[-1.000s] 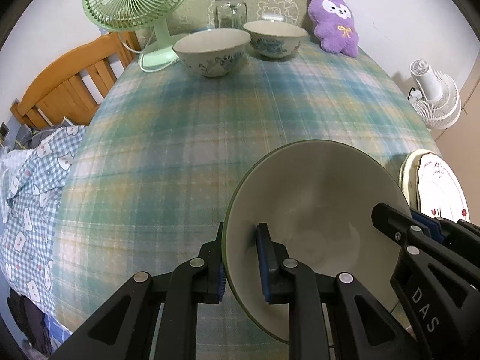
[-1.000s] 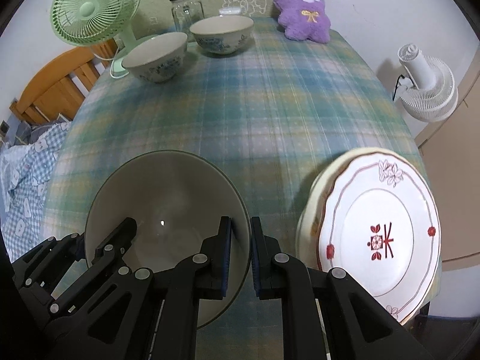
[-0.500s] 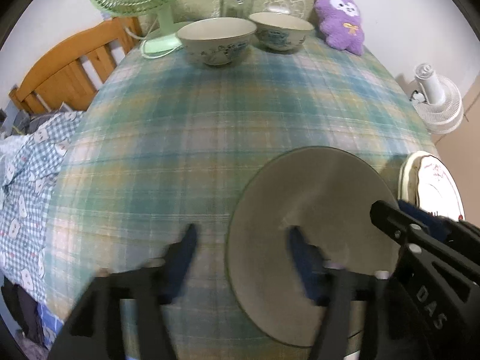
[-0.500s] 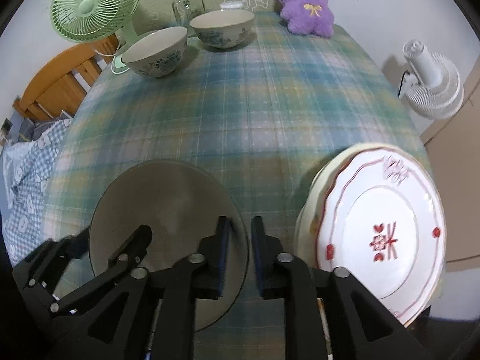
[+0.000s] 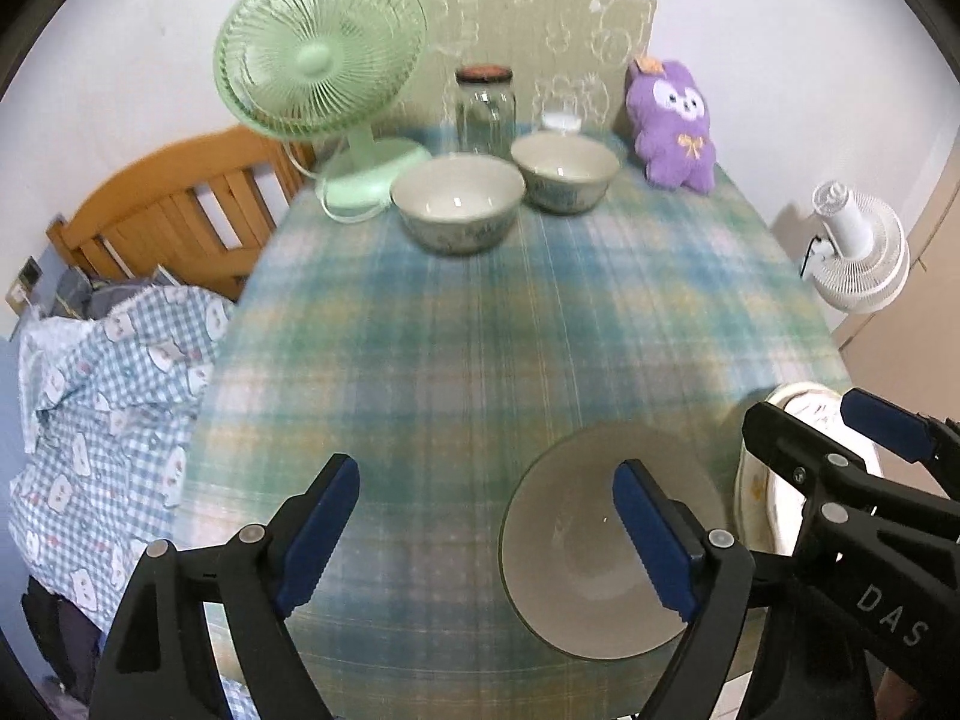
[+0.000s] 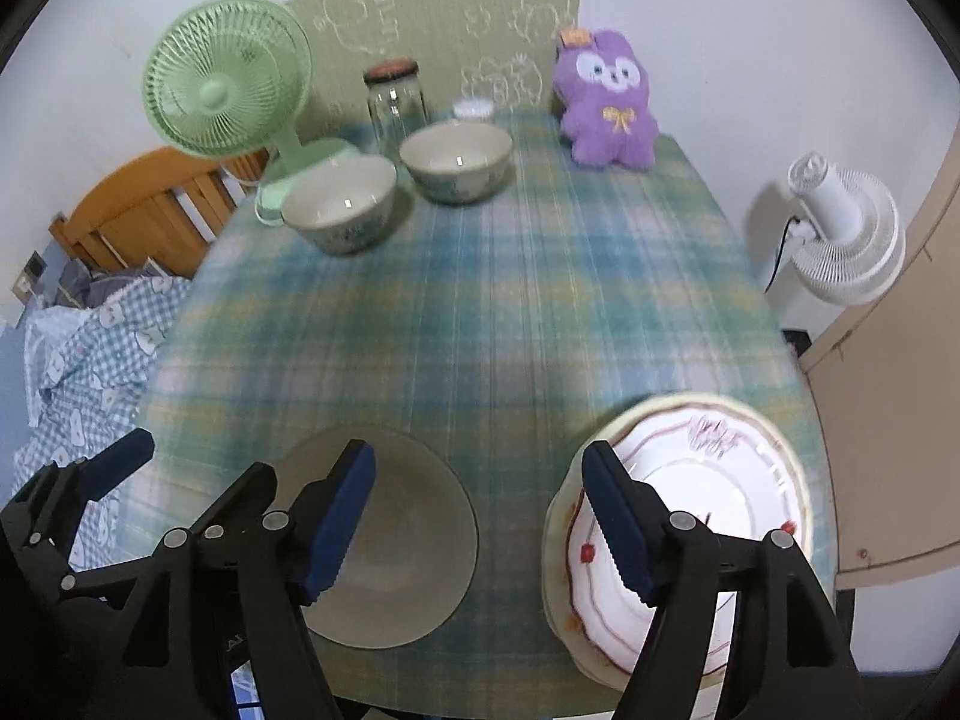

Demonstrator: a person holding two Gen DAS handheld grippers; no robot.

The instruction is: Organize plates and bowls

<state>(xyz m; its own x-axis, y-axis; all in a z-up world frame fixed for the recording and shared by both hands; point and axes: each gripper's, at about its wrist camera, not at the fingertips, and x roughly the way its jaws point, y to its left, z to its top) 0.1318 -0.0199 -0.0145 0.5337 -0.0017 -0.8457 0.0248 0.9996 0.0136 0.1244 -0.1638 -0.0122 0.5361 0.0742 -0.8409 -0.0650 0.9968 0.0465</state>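
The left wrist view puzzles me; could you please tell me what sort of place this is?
Probably a bedroom: a wooden bed frame with checked bedding beside a plaid-covered table holding bowls, a plush toy and a desk fan.

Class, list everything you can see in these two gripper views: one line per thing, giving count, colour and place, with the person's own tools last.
Grey-green bowl: one, near table edge, free of both grippers.
Patterned bowls: two, cream, far end, side by side.
Plates: a stack, white with red pattern on top, near right corner.
Desk fan: one, green, far left.
Glass jar: one, clear, behind bowls.
Plush toy: one, purple, far right.
Tablecloth: one, blue-green plaid.
Floor fan: one, white, right of table.
Left gripper: open.
Right gripper: open.
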